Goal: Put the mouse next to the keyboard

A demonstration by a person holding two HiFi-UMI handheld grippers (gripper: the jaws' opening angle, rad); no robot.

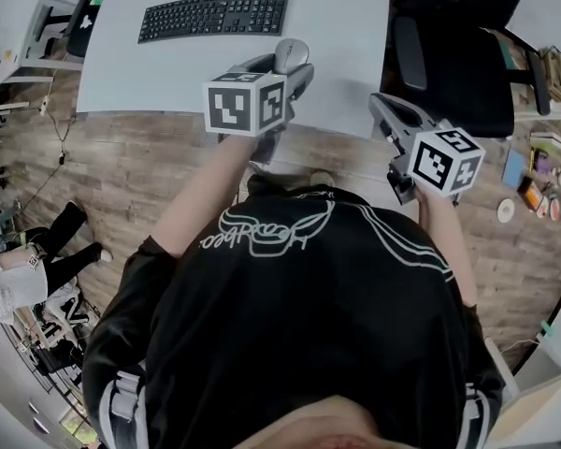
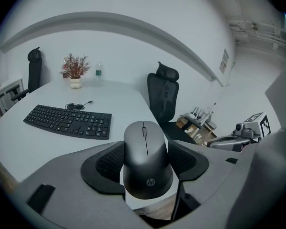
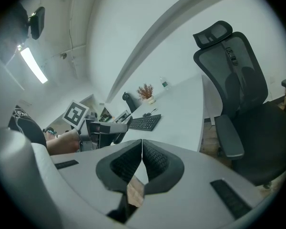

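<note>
The left tongs [image 2: 146,170] clamp the black mouse [image 2: 148,149] by its sides and hold it over the near edge of the white tabletop [image 2: 33,147]. Ahead and to their left lies the keyboard [image 2: 69,120], well apart from the mouse. The right tongs [image 3: 141,163] are pressed together with nothing between them, near an office chair [image 3: 238,89].

The keyboard [image 1: 214,15] lies on the desk [image 1: 337,26], behind and left of the mouse [image 1: 291,54]. The mouse sits between the left gripper's [image 2: 146,161] jaws, above the near edge. An office chair [image 1: 467,73] stands off the right edge.
</note>
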